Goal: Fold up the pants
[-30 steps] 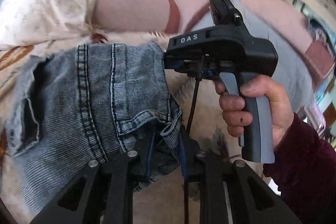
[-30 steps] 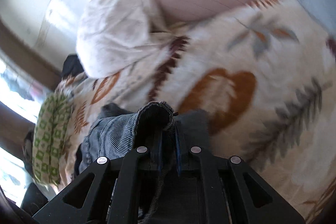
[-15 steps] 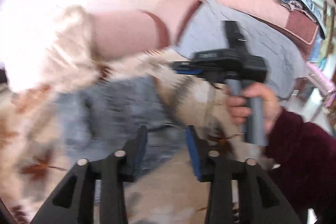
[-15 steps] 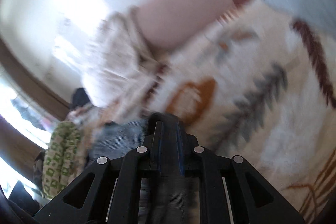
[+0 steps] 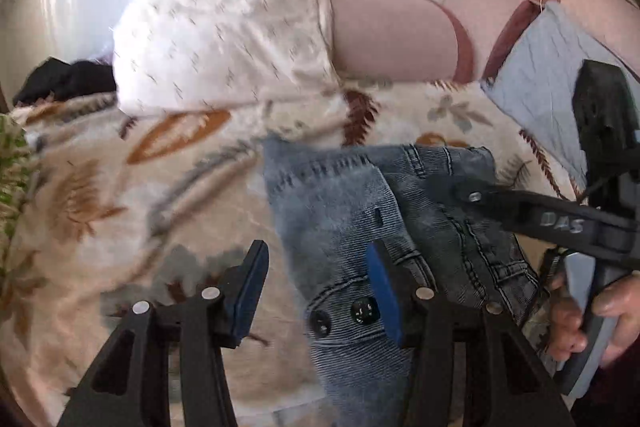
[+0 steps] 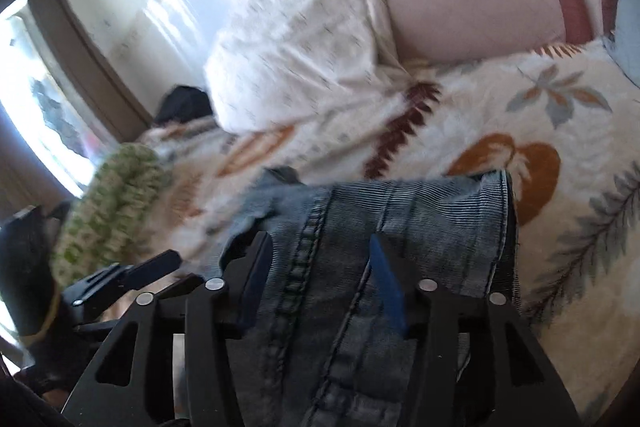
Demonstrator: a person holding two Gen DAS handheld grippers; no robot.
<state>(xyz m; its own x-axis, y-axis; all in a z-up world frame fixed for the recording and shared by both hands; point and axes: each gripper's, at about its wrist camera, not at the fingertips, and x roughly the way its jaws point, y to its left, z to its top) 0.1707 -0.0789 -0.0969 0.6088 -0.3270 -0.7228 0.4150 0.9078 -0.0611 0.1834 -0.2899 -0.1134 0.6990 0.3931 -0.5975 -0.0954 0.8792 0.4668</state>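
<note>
Left wrist view: left gripper (image 5: 316, 287) has its fingers spread wide, nothing between the pads; denim lies under and past the right-hand finger, bare blanket (image 5: 120, 211) under the left-hand one.
Pants: jeans (image 5: 360, 211) lie on the blanket ahead of the fingers, buttons just inside the right-hand finger, layers stacked (looks doubled over, though the fisheye blurs it).
Right wrist view: right gripper (image 6: 320, 279) also stands wide; the jeans (image 6: 400, 219) run between and beyond both fingers, a stitched seam near the middle, a rounded folded edge off past the right-hand finger.
Contact: cannot tell whether either set of pads presses the cloth; neither is clamped on it.
Other gripper in view: right gripper (image 5: 472, 193) reaches in over the denim from beyond the right-hand finger.
Progress: judged mid-way. One fold appears laid down and let go; a further fold and smoothing likely remain.
Surroundings: white pillow (image 5: 224, 35) and pink bolster (image 5: 392, 35) far ahead of the fingertips.
</note>
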